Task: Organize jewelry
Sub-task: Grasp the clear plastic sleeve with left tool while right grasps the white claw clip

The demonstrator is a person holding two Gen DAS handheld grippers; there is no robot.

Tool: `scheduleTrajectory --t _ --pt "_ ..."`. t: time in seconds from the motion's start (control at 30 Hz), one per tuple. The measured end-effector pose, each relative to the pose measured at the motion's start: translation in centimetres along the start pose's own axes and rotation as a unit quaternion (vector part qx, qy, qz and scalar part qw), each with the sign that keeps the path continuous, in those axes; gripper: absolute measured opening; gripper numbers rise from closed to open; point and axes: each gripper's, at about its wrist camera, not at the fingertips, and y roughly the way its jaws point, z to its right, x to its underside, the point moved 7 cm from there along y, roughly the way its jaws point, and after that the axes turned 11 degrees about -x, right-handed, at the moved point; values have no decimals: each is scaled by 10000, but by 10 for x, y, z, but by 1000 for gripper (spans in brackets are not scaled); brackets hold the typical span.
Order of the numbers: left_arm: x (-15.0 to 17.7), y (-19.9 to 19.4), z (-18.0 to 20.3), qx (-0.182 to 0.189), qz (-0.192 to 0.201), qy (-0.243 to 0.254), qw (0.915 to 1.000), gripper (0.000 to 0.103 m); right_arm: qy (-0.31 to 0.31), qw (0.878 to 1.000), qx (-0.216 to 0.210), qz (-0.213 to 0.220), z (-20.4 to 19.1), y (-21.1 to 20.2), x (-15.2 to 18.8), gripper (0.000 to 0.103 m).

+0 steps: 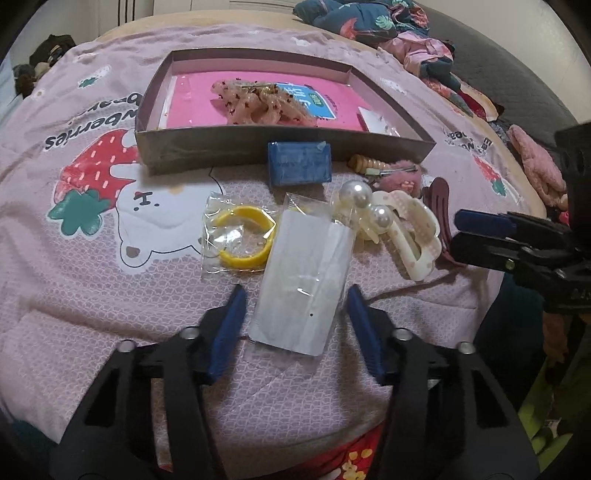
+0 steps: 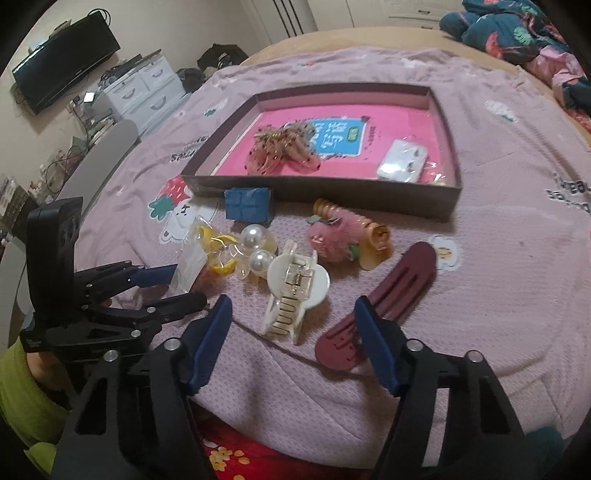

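A shallow brown box with a pink bottom lies on the bed, holding a pink beaded clip and a small white packet. In front lie a clear plastic packet, a yellow ring in a bag, a pearl clip, a cream claw clip, a maroon clip, a fluffy pink clip and a blue box. My left gripper is open around the clear packet. My right gripper is open above the cream clip.
The pink strawberry-print blanket covers the bed. Crumpled clothes lie at the far right. An orange spiral clip lies by the box front. White drawers and a dark screen stand at the far left.
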Motion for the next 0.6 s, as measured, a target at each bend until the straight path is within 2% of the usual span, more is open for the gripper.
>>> scheduleTrajectory --t 0.23,0.4,0.6 --pt "2 -5 -8 161 38 -162 9997 37 77 9996 -64 -249 1 21 0 45" --pt "3 -16 -17 163 123 -288 9994 37 242 9992 -143 -297 6 28 -1 27" --pt "-2 -30 -31 73 278 -447 9986 37 112 9999 -50 -50 2 22 -3 25"
